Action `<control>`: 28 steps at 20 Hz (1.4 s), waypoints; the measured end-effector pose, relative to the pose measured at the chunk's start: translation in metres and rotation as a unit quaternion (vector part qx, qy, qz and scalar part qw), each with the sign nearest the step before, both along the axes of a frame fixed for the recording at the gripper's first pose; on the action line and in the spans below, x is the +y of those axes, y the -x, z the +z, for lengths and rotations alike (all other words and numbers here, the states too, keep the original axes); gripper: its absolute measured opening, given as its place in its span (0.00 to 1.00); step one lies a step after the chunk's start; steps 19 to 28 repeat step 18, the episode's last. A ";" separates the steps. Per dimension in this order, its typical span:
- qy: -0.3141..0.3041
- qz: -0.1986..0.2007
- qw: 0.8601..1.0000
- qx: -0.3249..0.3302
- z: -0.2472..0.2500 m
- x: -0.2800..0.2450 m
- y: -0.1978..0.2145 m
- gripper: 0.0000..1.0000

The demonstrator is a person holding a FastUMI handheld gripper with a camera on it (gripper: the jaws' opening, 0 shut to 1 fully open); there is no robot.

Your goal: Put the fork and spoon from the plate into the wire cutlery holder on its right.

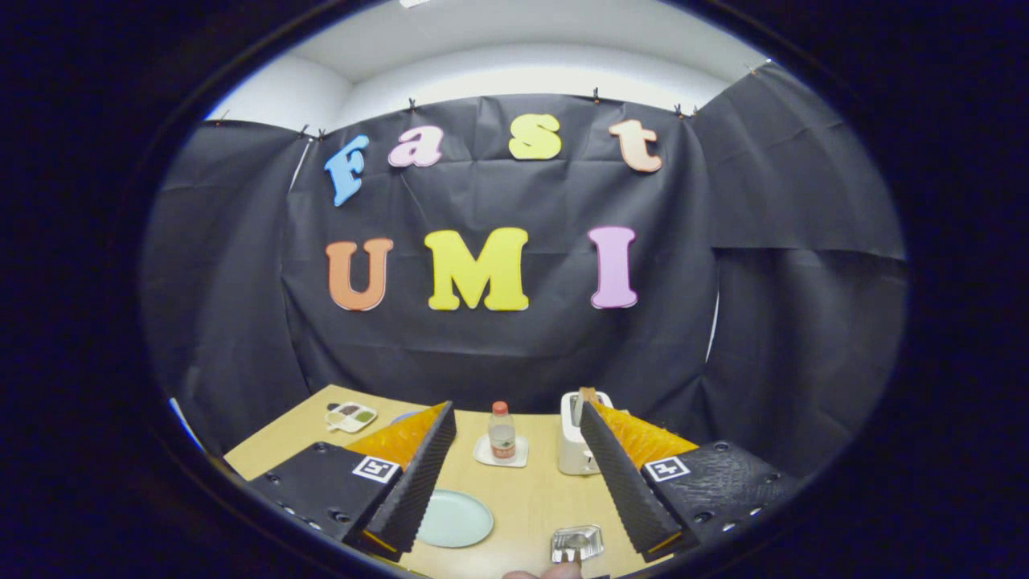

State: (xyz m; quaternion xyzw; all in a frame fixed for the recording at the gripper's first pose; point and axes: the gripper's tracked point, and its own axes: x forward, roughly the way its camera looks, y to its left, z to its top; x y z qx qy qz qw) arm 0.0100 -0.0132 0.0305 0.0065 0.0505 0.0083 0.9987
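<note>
My gripper (515, 412) is held high above the wooden table (526, 490) and stands wide open, gripping nothing. Its black ribbed fingers (418, 482) frame the table from both sides. A pale green plate (454, 519) lies low between them, beside the left finger, and the part of it I see is bare. To the plate's right stands the wire cutlery holder (576, 543), small and silvery, close to the right finger. Something metallic glints inside it; I cannot tell what. A fingertip of a person's hand (555, 572) shows just in front of the holder.
Farther back, between the fingertips, a small bottle with a red cap (502, 432) stands on a white coaster. A white toaster (572, 438) with toast in it stands by the right fingertip. A small divided dish (351, 416) lies at the far left of the table.
</note>
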 end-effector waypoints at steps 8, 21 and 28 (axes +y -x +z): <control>0.006 -0.013 0.999 -0.051 0.008 0.016 0.056 0.94; 0.010 -0.025 0.998 -0.062 0.013 0.019 0.060 0.94; 0.010 -0.025 0.998 -0.062 0.013 0.019 0.060 0.94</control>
